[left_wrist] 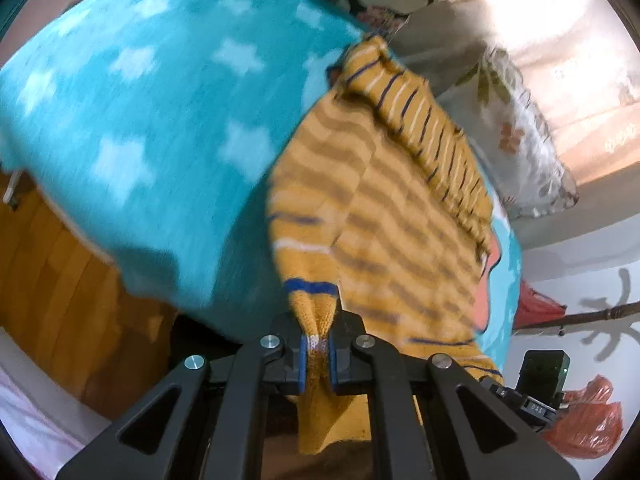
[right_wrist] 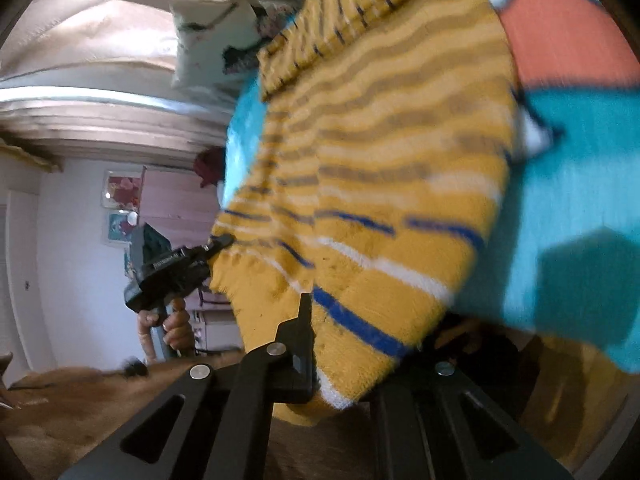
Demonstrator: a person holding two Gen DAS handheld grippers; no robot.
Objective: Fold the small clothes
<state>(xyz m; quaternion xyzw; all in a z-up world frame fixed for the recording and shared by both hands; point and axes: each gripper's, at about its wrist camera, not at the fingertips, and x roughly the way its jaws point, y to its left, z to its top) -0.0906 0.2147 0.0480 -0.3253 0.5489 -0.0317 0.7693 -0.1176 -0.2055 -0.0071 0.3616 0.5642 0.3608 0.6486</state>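
So the teal blanket (left_wrist: 152, 128) covers the bed, and the yellow striped sweater (left_wrist: 380, 208) lies along its near edge, stretching lengthwise straight away from both tools. Left tool (left_wrist: 316, 364) is clamped on one hem corner, and right tool (right_wrist: 320, 360) looks pinched on the other, so I'd say the hem goes forward toward the collar next.

We were in a home bedroom: a teal star-patterned blanket (left_wrist: 152, 128) covered the bed, a floral pillow (left_wrist: 516, 128) lay at two o'clock, and framed pictures (right_wrist: 122, 190) hung at nine o'clock.
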